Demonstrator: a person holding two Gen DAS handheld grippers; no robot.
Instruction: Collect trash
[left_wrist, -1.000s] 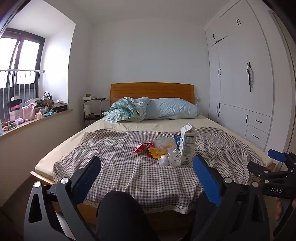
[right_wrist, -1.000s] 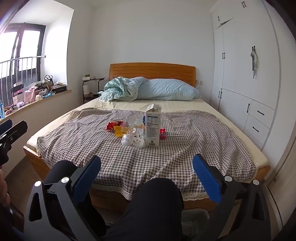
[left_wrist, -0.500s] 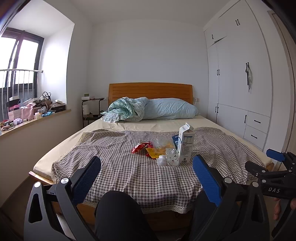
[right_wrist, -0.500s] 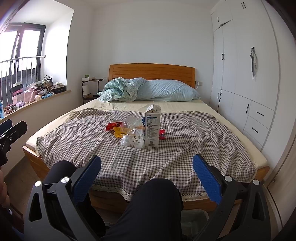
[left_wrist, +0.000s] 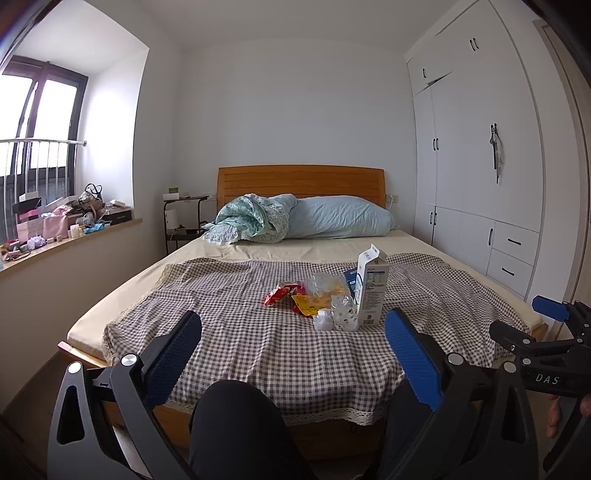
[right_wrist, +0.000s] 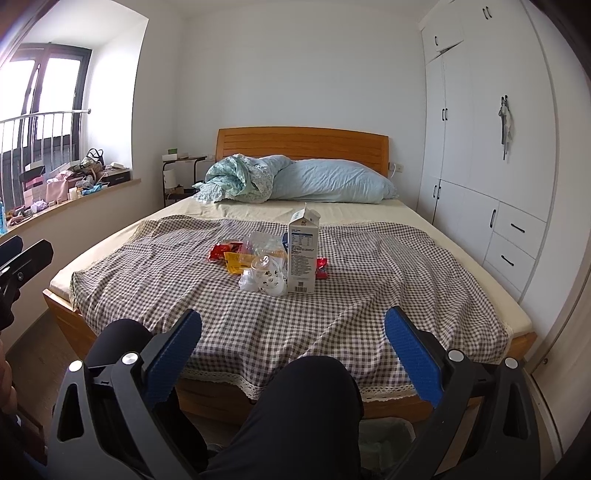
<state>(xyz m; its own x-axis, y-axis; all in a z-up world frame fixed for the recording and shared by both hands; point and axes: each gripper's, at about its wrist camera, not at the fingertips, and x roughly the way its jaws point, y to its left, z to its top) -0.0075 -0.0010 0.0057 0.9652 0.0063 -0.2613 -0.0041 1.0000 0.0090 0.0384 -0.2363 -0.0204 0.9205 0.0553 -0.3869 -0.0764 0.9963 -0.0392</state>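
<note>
Two grippers: the left gripper and the right gripper each have blue-padded jaws spread wide, grasping nothing, held back from the foot edge of the bed, above the person's dark-trousered knees.
Why so held: judged as a ready stance before any reach; both cameras face the litter, well apart from it.
Trash place: a small heap near the middle of the brown-and-white checked cloth spread over the wooden-framed bed.
Tallest piece: a white cardboard milk carton, upright, its gable top torn open.
Beside it: a crumpled clear plastic bag with dark specks, touching the carton's left face.
Behind that: a yellow flat wrapper, a red foil wrapper and a crinkled clear packet, overlapping.
Right of carton: a second red wrapper, partly hidden.
Likely bin: a pale container on the floor below the foot edge, mostly hidden.
Task progress: nothing appears collected yet.
</note>
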